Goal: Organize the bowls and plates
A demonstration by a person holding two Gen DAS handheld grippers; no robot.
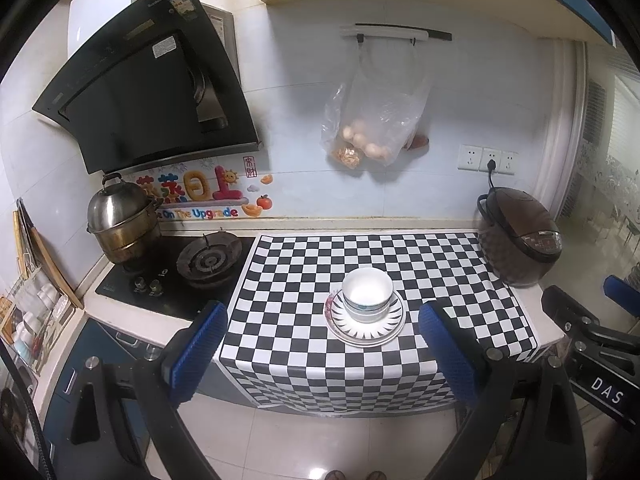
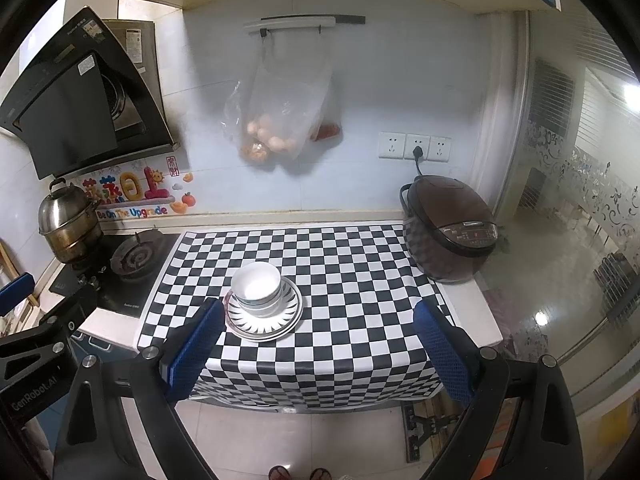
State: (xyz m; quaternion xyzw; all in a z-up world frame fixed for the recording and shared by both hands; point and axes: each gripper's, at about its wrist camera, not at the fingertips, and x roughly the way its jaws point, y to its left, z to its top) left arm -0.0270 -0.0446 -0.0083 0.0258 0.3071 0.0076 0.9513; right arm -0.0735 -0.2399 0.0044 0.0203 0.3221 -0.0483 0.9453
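Two grippers held back from the counter, both with blue-padded fingers spread wide and nothing between them. Left gripper (image 1: 324, 344): stacked dishes framed squarely in the gap between its fingers, ahead of the fingertips and slightly nearer the right finger, touching neither. Right gripper (image 2: 318, 340): same stack ahead of it, but off toward its left finger (image 2: 196, 344), just beyond that fingertip and apart from it.

Stack made of white bowls (image 1: 367, 294) nested one inside another, seated on plates (image 1: 364, 320) piled beneath; top plate with dark radial stripes round the rim, a reddish-patterned edge peeking out from under on the side toward the left finger. Exact count of bowls and plates hard to tell. All resting on a black-and-white checkered cloth (image 1: 320, 252) that drapes over the counter's front edge.

Beyond the left finger of either gripper: a gas burner (image 1: 209, 258) and a steel steamer pot (image 1: 120, 220), with a black range hood (image 1: 148, 92) above. Beyond the right finger: a brown rice cooker (image 1: 518, 236), plugged into the wall sockets (image 1: 488, 159). Straight ahead past the stack, high on the wall: a clear plastic bag (image 1: 372, 120) of eggs hung from a rail.

Low between the fingers in both views: toes of a person's sandalled feet (image 2: 298, 473) on pale floor tiles. Right gripper's black frame also seen at the right edge of the left view.
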